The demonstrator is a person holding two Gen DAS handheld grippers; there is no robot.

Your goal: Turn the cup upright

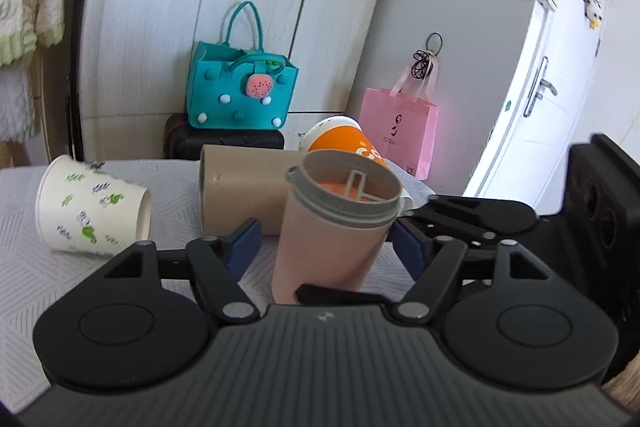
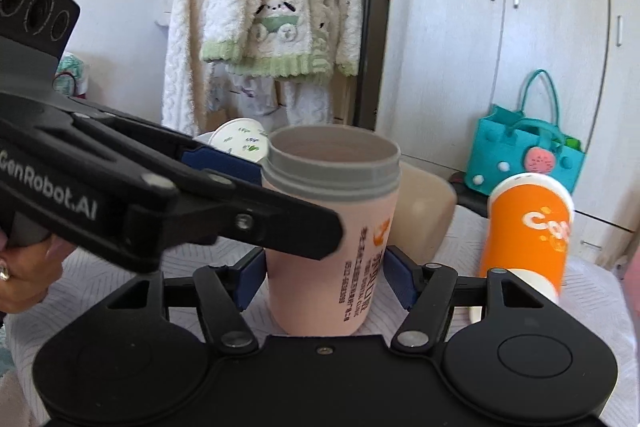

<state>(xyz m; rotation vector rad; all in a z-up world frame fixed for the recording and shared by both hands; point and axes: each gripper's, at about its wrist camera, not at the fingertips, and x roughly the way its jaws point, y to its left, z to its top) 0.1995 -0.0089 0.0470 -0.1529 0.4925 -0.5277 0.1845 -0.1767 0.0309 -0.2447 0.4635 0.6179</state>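
A pink cup with a grey threaded rim [image 1: 332, 231] stands nearly upright on the table, mouth up; it also shows in the right wrist view [image 2: 332, 247]. My left gripper [image 1: 324, 243] is open, its blue pads on either side of the cup with a gap on the left. My right gripper [image 2: 324, 279] has its blue pads close against the cup's lower sides. The left gripper's arm [image 2: 160, 199] crosses in front of the cup in the right wrist view.
A beige cup [image 1: 244, 187], a white floral paper cup [image 1: 92, 205] and an orange cup [image 1: 344, 143] lie on their sides on the patterned tablecloth [image 1: 24, 267]. A teal bag [image 1: 240, 91] and a pink bag [image 1: 400, 131] stand behind.
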